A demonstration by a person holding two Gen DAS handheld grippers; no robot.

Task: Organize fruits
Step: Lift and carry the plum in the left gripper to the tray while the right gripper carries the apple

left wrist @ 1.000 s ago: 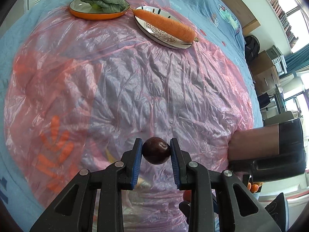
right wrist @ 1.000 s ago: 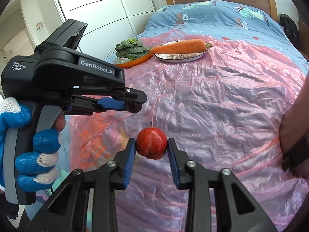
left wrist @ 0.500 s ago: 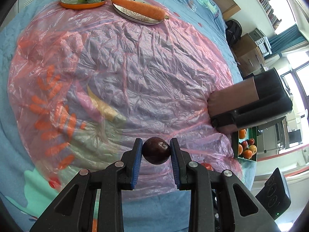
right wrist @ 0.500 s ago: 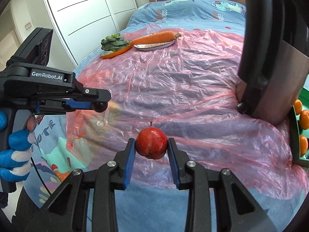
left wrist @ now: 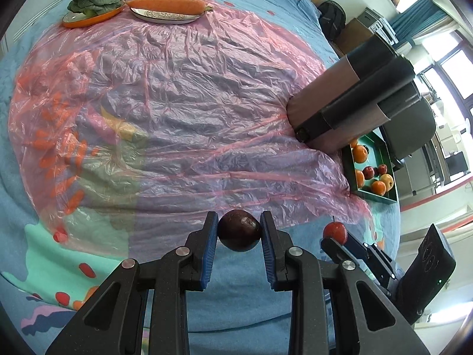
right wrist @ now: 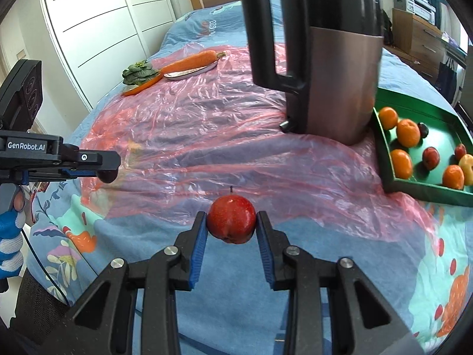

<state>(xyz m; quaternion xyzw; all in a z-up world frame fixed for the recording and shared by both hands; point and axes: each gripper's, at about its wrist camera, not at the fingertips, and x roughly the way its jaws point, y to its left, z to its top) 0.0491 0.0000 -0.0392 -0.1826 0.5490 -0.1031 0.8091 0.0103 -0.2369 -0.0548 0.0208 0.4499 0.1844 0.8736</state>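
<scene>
My left gripper (left wrist: pixel 239 234) is shut on a dark purple plum (left wrist: pixel 239 230), held above the near edge of the bed. My right gripper (right wrist: pixel 231 223) is shut on a red apple (right wrist: pixel 231 217), also held in the air. The apple also shows in the left wrist view (left wrist: pixel 334 231), and the plum in the right wrist view (right wrist: pixel 107 175). A green tray (right wrist: pixel 384 159) at the right holds several oranges, plums and a yellow apple; it also shows in the left wrist view (left wrist: pixel 373 197).
A tall metal kettle (right wrist: pixel 334 68) with a black handle stands beside the tray, on the pink plastic sheet (right wrist: pixel 207 124). At the far end are a carrot on a plate (right wrist: pixel 192 62) and greens on an orange dish (right wrist: pixel 139 74).
Both grippers have pulled back toward the near edge and turned right, still holding their fruit. The kettle and the green tray have come fully into view.
</scene>
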